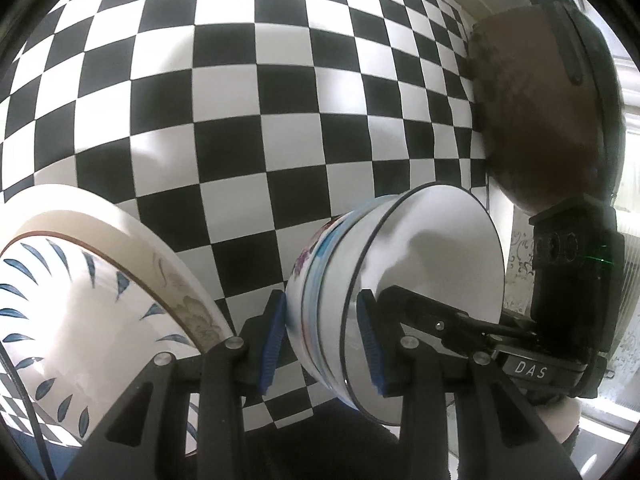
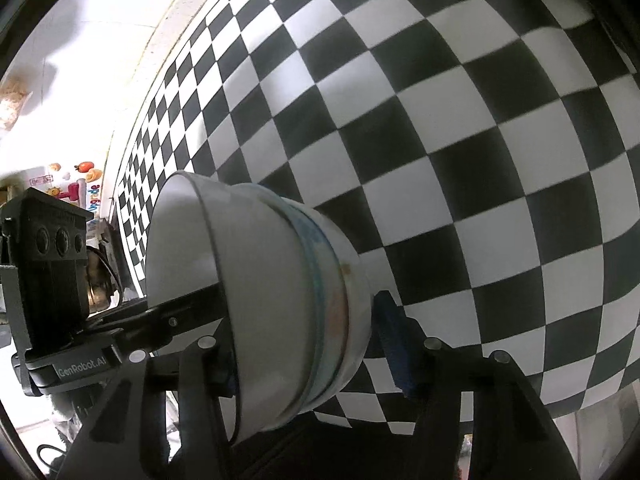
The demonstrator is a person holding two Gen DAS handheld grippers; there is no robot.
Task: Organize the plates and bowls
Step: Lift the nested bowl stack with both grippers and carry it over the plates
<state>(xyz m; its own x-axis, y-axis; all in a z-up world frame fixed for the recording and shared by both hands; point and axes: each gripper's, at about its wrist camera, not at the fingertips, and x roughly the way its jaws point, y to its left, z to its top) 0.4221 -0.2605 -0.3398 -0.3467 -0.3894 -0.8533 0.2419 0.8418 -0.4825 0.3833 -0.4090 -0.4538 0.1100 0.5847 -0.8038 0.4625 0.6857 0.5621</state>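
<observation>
Both jaws straddle the white bowl (image 1: 400,300) wall at lower centre, left gripper (image 1: 322,340) and right gripper (image 2: 308,344) seemingly clamped; lower it level onto the checkered table (image 1: 240,120).

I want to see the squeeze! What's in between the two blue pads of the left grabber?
The wall of the white bowl, rim and all, sits between the left grabber's blue pads, as the left wrist view shows.

A black-and-white checkered surface (image 1: 280,120) fills most of both views, while pale wall (image 2: 100,20) shows at the upper left of the right view and bright window light (image 1: 630,128) at the left view's right edge.
</observation>
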